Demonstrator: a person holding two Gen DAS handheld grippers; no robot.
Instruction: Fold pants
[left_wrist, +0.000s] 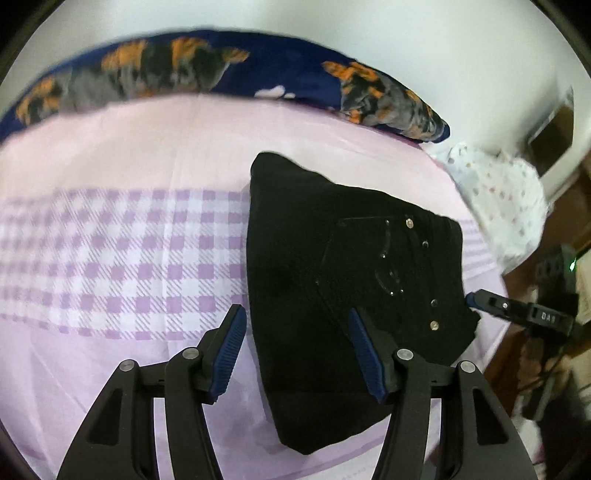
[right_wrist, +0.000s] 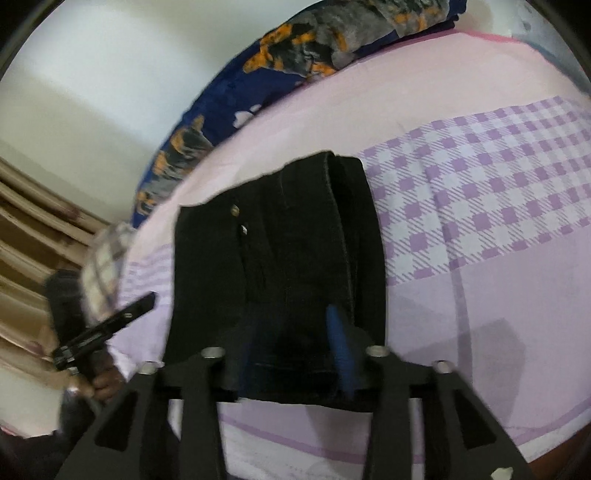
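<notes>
Black denim, the folded pants (left_wrist: 343, 295), lies near the bed's edge on my pink-and-lilac checked sheet (left_wrist: 122, 258). My left gripper (left_wrist: 297, 354) hangs spread and empty over their near edge. Only the right wrist view shows a hand (right_wrist: 105, 386) gripping the left tool. My right gripper (right_wrist: 291, 350) stands parted over the pants; contact unclear. A navy blanket (left_wrist: 221, 70) lies beyond.

Checked bed (left_wrist: 110, 258), folded pants (left_wrist: 314, 277), blanket (left_wrist: 221, 70)

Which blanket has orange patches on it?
The dark blue blanket along the wall. The sheet beneath the black pants only has pink and purple checks.
</notes>
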